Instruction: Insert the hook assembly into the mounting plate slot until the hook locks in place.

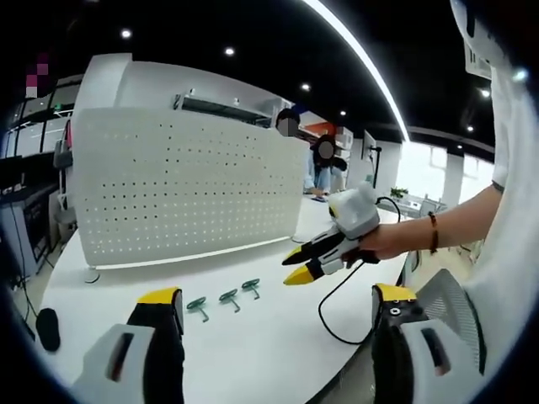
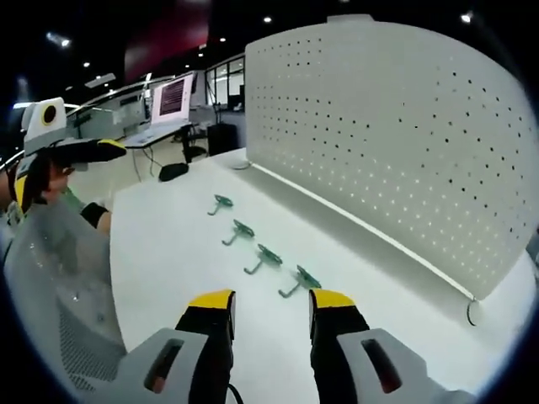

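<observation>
Left gripper (image 1: 278,307): its two yellow-tipped fingers (image 1: 160,296) stand apart at the bottom of the left gripper view, with nothing between them. They are raised above the white counter (image 1: 253,353).

Right gripper (image 2: 271,303): its fingers (image 2: 210,300) are likewise apart and empty in the right gripper view, hovering just short of the nearest hook. The same gripper shows in the left gripper view, held in a person's hand (image 1: 383,242) at the right, its yellow tips slightly apart and pointing down toward the counter; a black cable (image 1: 333,303) trails from it across the surface.

Hook assemblies: four green hooks (image 2: 261,252) lie flat on the counter in the right gripper view, in a loose row running away from the fingers, each apart from the next. Three of them (image 1: 227,297) show in the left gripper view, between the left fingers and the other gripper.

Mounting plate: the white perforated plate (image 2: 396,126) stands upright on the counter beyond the hooks. Its holes appear unoccupied; no hook is seated in it. The row of hooks lies near its base but not touching it.

Surroundings: a mesh chair back (image 2: 59,286) sits at the left of the right gripper view, and a lit monitor (image 2: 173,97) stands on a desk in the background
</observation>
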Demonstrator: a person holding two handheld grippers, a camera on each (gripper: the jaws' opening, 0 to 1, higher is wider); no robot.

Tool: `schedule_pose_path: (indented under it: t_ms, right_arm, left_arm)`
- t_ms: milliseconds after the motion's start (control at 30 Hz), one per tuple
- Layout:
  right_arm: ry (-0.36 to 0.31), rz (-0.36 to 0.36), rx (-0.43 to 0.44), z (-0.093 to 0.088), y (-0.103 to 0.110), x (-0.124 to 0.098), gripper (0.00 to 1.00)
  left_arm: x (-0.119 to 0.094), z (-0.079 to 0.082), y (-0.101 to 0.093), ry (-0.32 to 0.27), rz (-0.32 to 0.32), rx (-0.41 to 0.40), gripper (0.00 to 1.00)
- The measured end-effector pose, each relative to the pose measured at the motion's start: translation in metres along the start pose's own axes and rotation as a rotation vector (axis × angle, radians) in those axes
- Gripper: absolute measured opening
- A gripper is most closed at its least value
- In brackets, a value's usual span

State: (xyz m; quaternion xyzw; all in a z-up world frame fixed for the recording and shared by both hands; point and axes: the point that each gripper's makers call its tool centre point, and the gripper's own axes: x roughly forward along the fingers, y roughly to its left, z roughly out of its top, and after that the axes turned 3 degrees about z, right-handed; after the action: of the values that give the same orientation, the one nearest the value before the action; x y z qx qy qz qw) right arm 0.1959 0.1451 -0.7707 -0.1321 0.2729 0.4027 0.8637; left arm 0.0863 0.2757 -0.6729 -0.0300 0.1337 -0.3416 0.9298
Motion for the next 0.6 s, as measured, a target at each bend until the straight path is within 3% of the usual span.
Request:
schedule_pose_path:
  t_ms: [600]
  right_arm:
    - [0.08, -0.002, -0.086, -0.005, -0.016, 0.022, 0.36]
  left_arm:
    - [-0.003, -0.003, 0.002, -0.004, 0.018, -0.012, 0.95]
